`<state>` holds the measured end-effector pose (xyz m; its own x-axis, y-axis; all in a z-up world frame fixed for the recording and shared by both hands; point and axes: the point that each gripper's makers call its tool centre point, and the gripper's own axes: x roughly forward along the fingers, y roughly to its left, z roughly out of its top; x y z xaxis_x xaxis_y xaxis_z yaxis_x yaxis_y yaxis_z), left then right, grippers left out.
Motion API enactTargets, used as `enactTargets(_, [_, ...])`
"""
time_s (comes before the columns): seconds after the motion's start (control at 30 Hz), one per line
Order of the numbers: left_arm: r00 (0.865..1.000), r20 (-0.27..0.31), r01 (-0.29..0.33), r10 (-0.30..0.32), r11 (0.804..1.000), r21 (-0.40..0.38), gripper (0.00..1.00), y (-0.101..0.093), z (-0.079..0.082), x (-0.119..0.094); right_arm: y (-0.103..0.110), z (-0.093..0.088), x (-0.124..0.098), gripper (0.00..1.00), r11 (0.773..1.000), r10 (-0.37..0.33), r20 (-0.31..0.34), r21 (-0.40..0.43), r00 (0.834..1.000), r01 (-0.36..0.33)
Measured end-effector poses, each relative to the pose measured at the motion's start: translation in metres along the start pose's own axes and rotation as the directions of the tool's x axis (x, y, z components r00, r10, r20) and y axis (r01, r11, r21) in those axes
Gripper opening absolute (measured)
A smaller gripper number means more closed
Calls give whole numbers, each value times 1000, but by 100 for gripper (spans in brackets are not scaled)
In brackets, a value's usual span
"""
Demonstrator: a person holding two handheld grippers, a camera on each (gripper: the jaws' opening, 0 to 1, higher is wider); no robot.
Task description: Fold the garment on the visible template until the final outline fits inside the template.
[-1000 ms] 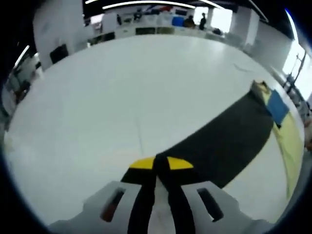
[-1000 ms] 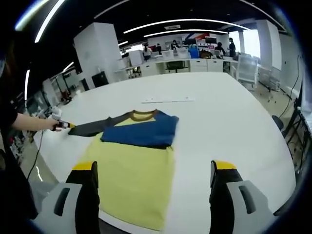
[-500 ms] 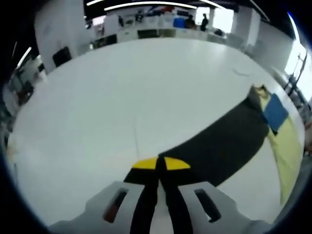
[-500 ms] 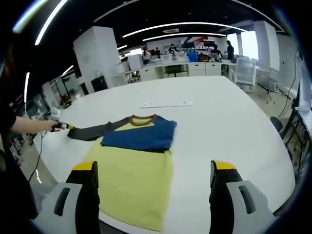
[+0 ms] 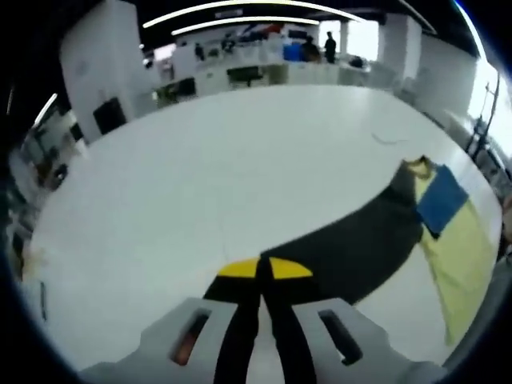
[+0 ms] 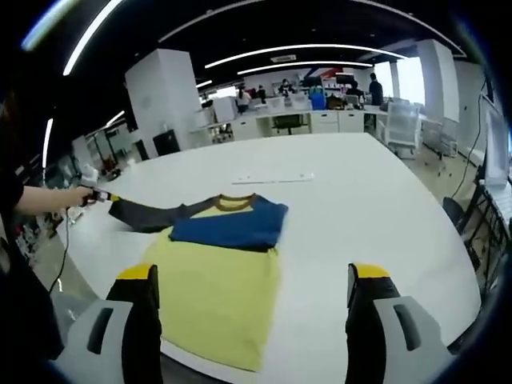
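White and smooth, a very large table (image 6: pixel 376 216) takes most of both views, and behind it an open office with desks, chairs and long ceiling lights is seen. On this table a garment (image 6: pixel 218 272) is laid flat: a long-sleeved shirt of soft cloth with a yellow body, a brown-yellow collar and sleeves of different colours. In the right gripper view the garment lies at about 10 o'clock from the middle of the picture. A blue sleeve (image 6: pixel 232 228) is folded across the chest as a flat, nearly rectangular band. A dark grey sleeve (image 6: pixel 148 214) is stretched out towards 9 o'clock, where it is held at the cuff by the left gripper (image 6: pixel 98 196), carried in a person's hand (image 6: pixel 70 197).

In the left gripper view the left gripper (image 5: pixel 258 270) is seen with its two yellow-tipped jaws pressed together on the dark grey sleeve (image 5: pixel 352 248), which runs as a long tapering strip towards 2 o'clock to the yellow body (image 5: pixel 456 256) and the blue sleeve (image 5: pixel 442 200).

The right gripper (image 6: pixel 256 280) is held above the near edge of the table with its jaws wide apart, and nothing is gripped between them. A thin pale strip (image 6: pixel 274 179), possibly a tape or a ruler, is laid on the table beyond the collar; its material cannot be told at this distance.
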<state>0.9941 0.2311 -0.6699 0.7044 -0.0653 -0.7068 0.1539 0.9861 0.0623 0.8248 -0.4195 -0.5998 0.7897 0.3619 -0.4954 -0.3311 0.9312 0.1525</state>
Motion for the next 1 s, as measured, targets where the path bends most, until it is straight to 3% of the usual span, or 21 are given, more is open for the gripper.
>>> enactTargets(0.2, [999, 17, -43, 43, 999, 31, 0, -6, 18, -26, -4, -2, -12, 97, 1000, 1, 5, -8, 1000, -1])
enactTargets(0.47, [996, 39, -79, 77, 995, 68, 0, -3, 32, -33, -6, -8, -25, 98, 999, 8, -13, -50, 1000, -8])
enactTargets(0.73, [995, 57, -89, 84, 992, 95, 0, -28, 56, -46, -27, -12, -42, 97, 998, 0, -4, -55, 1000, 0])
enactTargets(0.8, [994, 60, -97, 89, 986, 137, 0, -37, 63, -51, -33, -13, -47, 97, 999, -3, 2, -53, 1000, 3])
enactTargets(1.0, [994, 98, -66, 49, 982, 175, 0, -78, 96, -71, -45, -16, -57, 97, 999, -7, 15, -44, 1000, 7])
